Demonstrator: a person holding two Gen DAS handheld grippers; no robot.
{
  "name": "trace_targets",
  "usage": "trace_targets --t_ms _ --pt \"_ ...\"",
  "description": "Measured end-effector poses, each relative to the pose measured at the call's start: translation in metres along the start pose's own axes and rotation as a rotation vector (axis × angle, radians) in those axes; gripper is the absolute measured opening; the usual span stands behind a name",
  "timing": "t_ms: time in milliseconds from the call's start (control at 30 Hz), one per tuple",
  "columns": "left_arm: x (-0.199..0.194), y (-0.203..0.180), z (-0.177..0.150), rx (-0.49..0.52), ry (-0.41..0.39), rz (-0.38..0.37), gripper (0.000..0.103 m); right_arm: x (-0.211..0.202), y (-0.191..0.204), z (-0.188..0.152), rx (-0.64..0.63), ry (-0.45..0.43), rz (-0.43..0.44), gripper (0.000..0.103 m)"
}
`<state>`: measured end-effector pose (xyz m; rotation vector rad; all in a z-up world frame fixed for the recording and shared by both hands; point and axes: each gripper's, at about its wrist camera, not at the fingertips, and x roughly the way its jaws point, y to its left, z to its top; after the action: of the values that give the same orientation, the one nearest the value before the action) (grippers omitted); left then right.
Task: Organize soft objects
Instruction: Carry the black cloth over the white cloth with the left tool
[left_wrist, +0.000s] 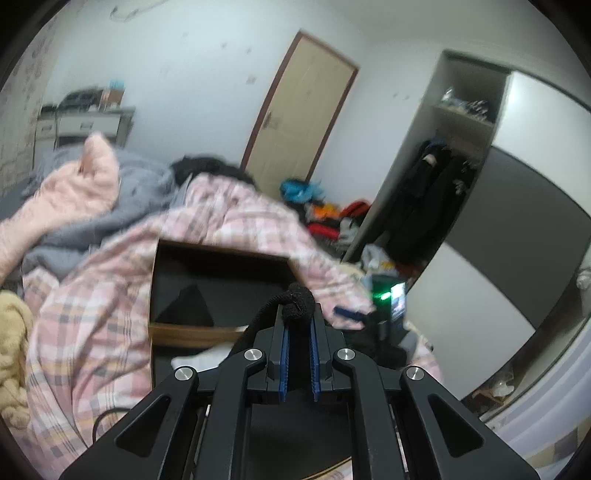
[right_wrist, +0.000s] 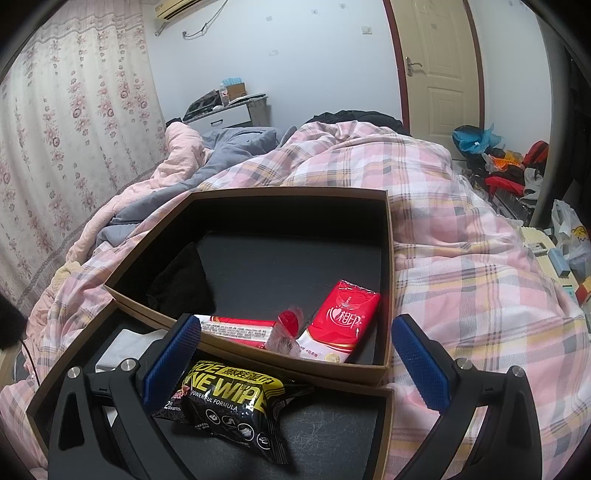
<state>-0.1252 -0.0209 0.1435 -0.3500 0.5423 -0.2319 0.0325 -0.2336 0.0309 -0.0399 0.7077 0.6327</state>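
Bedding covers the whole scene: a pink plaid quilt lies rumpled over the bed, with a grey blanket and a fluffy pink blanket heaped at the far left.

On the quilt sits a brown cardboard box with a black inside. In it, a folded black cloth leans in the left near corner, and two red tissue packs lie along the near wall: one red tissue pack at the right, tilted, and a second red pack flat to its left. A small clear wrapper with a red top rests between them.

Nearer than that box lies a second shallow box, also black inside. A black and yellow pack of wipes lies in it, with something white at its far left corner.

The right tongs are spread wide above the near box, their blue pads on either side of the wipes pack and clear of it.

The left tongs are pressed together, pinching a black sock. The bunched fabric pokes out past the blue pads, and a strip of it trails down the left side. In the left wrist view the sock hangs in front of the far box, just over its near right part.

Beyond the bed stand a door, floral curtains at the left and an open wardrobe at the right.
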Motion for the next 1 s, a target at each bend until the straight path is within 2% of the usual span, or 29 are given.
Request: trace_targets --t_ms 133,200,433,600,733,1000 --pt "0.046 0.028 -0.008 -0.103 0.148 -0.009 0.005 0.000 0.000 0.000 0.001 0.001 0.001 0.103" --pt "0.071 0.041 -0.017 -0.142 0.218 0.011 0.005 0.000 0.000 0.000 0.000 0.000 0.000 0.103" --pt "0.120 0.068 -0.042 -0.260 0.372 0.010 0.005 0.000 0.000 0.000 0.001 0.001 0.001 0.103" --pt "0.136 0.080 -0.053 -0.350 0.436 -0.005 0.005 0.000 0.000 0.000 0.001 0.001 0.001 0.103" --pt "0.143 0.090 -0.059 -0.440 0.473 -0.065 0.005 0.000 0.000 0.001 0.002 0.002 0.002 0.103" --pt "0.140 0.097 -0.060 -0.509 0.482 -0.123 0.006 0.000 0.000 0.001 0.003 0.002 0.003 0.103"
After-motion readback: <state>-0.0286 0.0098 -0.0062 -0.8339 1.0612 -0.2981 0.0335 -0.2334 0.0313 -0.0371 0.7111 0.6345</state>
